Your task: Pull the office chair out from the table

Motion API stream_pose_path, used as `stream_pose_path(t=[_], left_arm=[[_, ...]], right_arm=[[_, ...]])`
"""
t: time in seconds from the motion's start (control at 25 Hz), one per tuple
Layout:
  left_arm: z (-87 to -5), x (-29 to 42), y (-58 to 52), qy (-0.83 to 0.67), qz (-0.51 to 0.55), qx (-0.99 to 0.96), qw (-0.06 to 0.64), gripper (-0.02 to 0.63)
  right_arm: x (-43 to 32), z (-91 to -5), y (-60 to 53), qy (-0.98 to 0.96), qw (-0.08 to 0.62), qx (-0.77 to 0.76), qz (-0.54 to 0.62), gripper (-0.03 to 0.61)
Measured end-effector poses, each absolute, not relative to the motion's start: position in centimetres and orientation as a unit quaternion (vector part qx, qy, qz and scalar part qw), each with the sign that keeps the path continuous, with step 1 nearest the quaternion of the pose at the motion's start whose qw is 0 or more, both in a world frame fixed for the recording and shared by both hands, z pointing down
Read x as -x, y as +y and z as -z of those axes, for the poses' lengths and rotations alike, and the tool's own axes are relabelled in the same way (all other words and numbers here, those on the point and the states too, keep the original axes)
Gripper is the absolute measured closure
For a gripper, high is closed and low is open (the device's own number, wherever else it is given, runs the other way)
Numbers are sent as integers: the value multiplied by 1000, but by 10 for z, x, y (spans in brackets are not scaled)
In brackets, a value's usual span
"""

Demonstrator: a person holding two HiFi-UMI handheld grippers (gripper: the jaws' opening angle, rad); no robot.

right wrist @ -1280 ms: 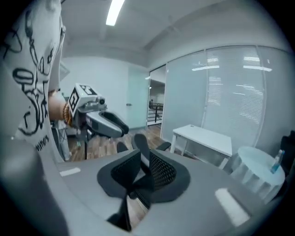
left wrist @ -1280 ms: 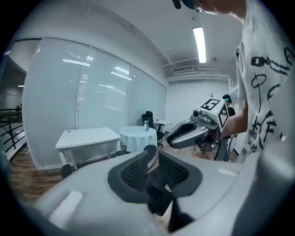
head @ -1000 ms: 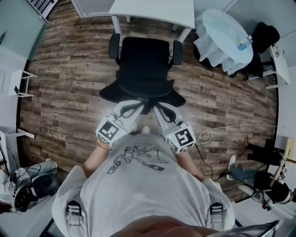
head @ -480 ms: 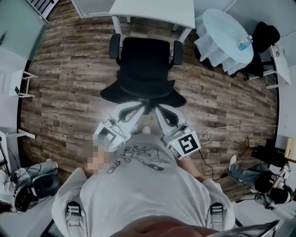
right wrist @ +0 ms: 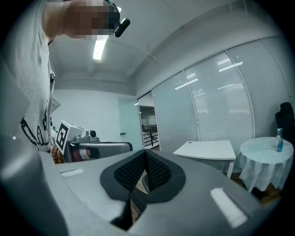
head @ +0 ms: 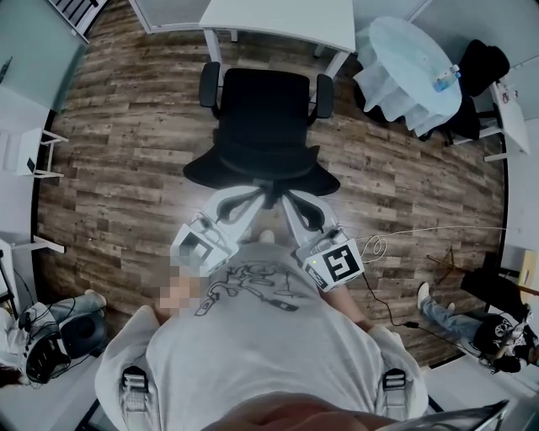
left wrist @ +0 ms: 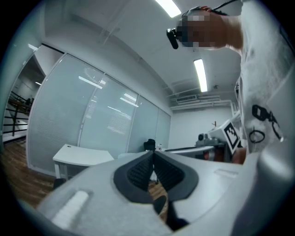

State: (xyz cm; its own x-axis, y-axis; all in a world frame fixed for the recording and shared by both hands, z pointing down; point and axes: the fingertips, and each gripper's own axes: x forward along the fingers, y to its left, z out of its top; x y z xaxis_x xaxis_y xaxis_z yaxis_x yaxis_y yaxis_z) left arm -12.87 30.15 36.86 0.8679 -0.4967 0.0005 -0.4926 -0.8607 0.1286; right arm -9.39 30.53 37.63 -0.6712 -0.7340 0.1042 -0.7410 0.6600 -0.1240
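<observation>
The office chair (head: pixel 263 109) sits at upper centre, just below the white counter (head: pixel 278 21). Left gripper (left wrist: pixel 153 161) and right gripper (right wrist: pixel 145 159) (both empty) have fingers (left wrist: pixel 138 173) pressed together, near its backrest.

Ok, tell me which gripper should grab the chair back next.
Neither wins: left gripper and right gripper are both shut, empty, and about equally close behind the office chair. Use both.

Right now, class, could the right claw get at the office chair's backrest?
Probably yes: the right claw is shut and empty, close behind the backrest, with nothing between them; it must open first.
</observation>
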Motion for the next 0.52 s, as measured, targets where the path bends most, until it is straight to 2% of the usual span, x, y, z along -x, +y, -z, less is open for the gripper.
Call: stream_pose_path(t=[0.52], left_arm=[[-368, 131, 306, -255, 18, -965, 60, 611]], right_arm=[[96, -375, 310, -909, 28, -410, -62, 572]])
